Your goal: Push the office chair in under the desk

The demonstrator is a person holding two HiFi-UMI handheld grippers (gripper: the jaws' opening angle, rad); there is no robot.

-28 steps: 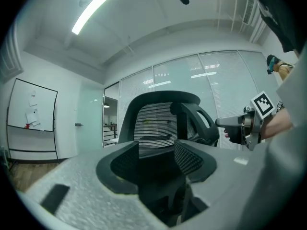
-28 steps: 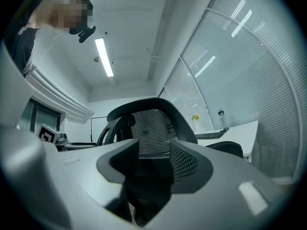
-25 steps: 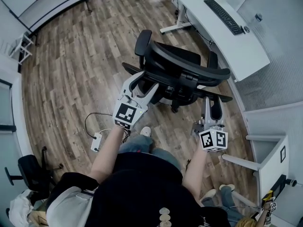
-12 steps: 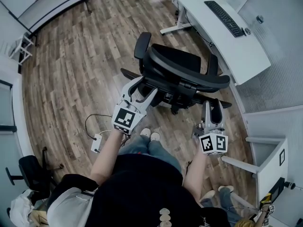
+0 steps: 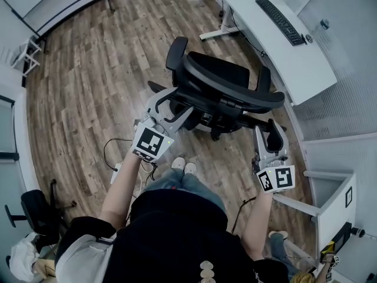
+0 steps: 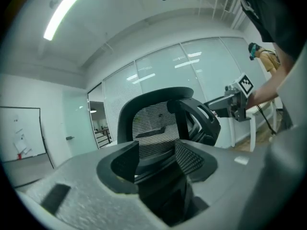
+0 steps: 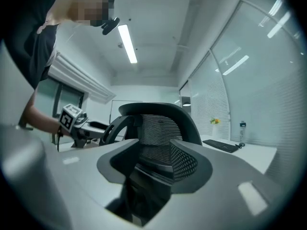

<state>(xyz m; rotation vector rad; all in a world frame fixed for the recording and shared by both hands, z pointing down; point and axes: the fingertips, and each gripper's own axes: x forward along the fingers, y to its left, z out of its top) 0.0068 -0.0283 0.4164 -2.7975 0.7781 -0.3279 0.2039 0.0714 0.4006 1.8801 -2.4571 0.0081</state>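
Wood-plank flooring [image 5: 82,69] runs across this office, and a long white desk [image 5: 268,46] with a flat black keyboard [image 5: 281,21] on it stands along the far right side. From where I stand, the black mesh-backed office chair [image 5: 224,84] sits out on the open floor. It is near the desk but not under it, and its backrest faces the person.

The left gripper [image 5: 171,104] is up at the left edge of the backrest with its jaws spread wide. Its own view shows mesh beyond the gap and nothing clamped. The right gripper [image 5: 271,135] hangs lower at the backrest's right end, jaws likewise apart and holding nothing. I cannot tell whether either one actually touches the frame.

I judge the push to be barely begun, with the whole run to the desk left to do. The main risk is uneven pressure. With one gripper higher than the other, the seat could swivel on its column instead of rolling, and the chair would arrive crooked. It already stands at an angle to the desk edge, so an armrest [image 5: 175,53] may strike the desktop or the white desk leg [image 5: 221,25]. Open jaws can also slide off the curved frame. A thin cable with a small white box [image 5: 118,174] lies just beside the person's feet and could catch a step.
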